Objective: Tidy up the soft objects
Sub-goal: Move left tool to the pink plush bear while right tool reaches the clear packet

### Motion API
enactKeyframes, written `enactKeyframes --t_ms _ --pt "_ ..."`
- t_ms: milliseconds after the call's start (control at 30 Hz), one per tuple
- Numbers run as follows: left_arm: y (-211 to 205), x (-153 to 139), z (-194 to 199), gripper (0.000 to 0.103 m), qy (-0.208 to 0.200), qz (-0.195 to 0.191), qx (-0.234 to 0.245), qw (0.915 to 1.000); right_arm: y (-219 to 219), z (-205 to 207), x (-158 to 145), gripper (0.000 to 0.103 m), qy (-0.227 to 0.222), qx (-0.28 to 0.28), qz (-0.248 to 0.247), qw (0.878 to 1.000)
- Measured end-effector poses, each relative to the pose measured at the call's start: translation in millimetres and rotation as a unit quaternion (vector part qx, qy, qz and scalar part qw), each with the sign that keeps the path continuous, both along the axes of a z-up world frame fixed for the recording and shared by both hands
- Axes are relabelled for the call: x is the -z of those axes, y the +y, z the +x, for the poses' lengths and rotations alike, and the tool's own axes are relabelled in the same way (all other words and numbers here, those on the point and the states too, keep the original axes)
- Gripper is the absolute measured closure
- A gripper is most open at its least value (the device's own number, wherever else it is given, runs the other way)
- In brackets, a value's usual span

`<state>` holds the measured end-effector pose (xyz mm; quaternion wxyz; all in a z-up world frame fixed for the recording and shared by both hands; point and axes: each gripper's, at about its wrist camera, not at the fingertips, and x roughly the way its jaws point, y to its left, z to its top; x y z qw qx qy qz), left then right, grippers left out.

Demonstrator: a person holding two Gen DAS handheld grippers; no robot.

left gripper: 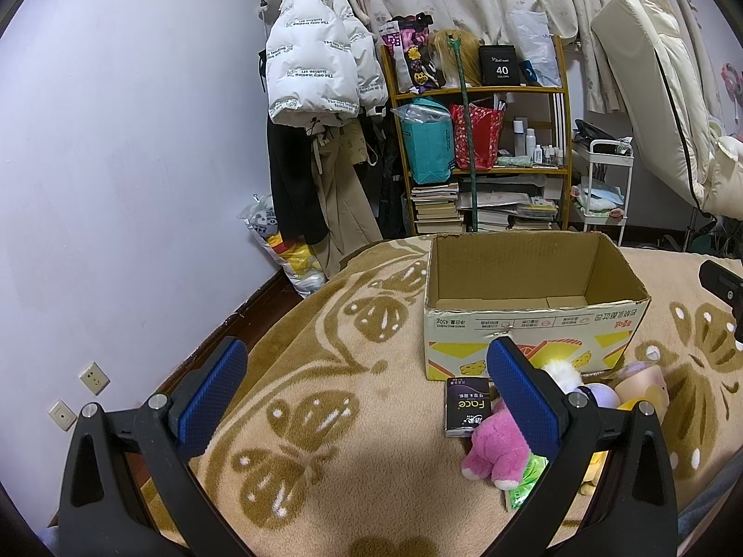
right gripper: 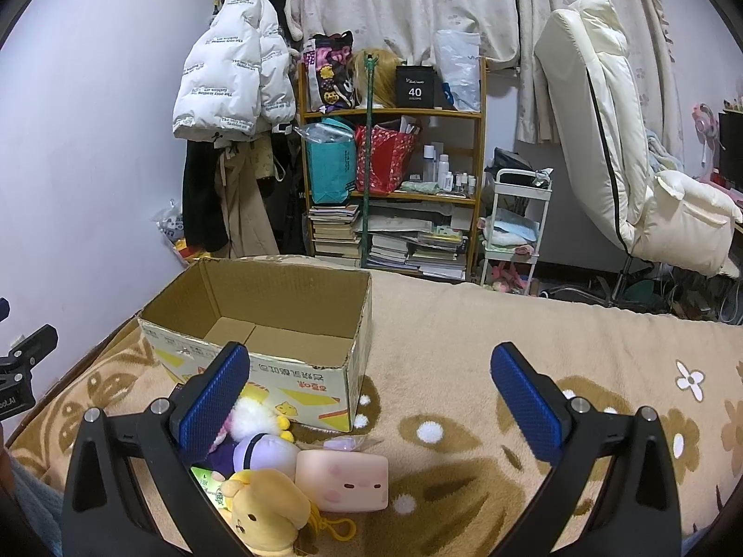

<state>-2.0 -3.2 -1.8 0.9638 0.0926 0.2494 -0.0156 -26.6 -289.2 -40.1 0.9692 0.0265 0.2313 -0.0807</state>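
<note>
An open cardboard box (right gripper: 260, 320) stands empty on a bed covered by a beige blanket (right gripper: 464, 325) with brown butterfly and flower patterns. The soft objects lie in a loose cluster just in front of the box: a pink plush (left gripper: 499, 448), a white fluffy toy (right gripper: 250, 415), a lavender round plush (right gripper: 264, 452), a pink block-shaped cushion (right gripper: 343, 480) and a yellow plush (right gripper: 264, 515) with a yellow cord loop. A dark tissue pack (left gripper: 466, 406) lies beside the pink plush, and a green packet (left gripper: 524, 482) shows under it. The left tool (left gripper: 367, 369) hangs released, jaws wide apart, with nothing between them; its right finger hides part of the cluster. The right tool (right gripper: 369, 371) is likewise spread and holds nothing. Beyond the bed stand a wooden shelf (right gripper: 480, 139) crammed with bags, bottles and stacked books, a white puffer jacket (right gripper: 232, 79) hung on a rack, a small white cart (right gripper: 520, 213), floral curtains and a cream reclining chair (right gripper: 617, 139).
</note>
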Motion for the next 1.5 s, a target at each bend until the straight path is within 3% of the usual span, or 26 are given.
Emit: enactKeyframes --t_ms 600,900,1500 --pt "0.3 0.5 -0.3 0.001 0.0 0.001 0.0 1.0 -2.9 -1.4 -3.7 0.0 0.001 -0.001 0.0 1.0" --pt "-2.3 4.3 -0.9 0.001 0.01 0.005 0.033 0.9994 -4.5 6.8 12.4 0.0 0.016 -0.02 0.02 0.999" --pt "-37.2 36.3 21.8 0.001 0.096 0.014 0.093 0.9909 -22.1 43.0 39.1 0.0 0.121 -0.032 0.076 0.989"
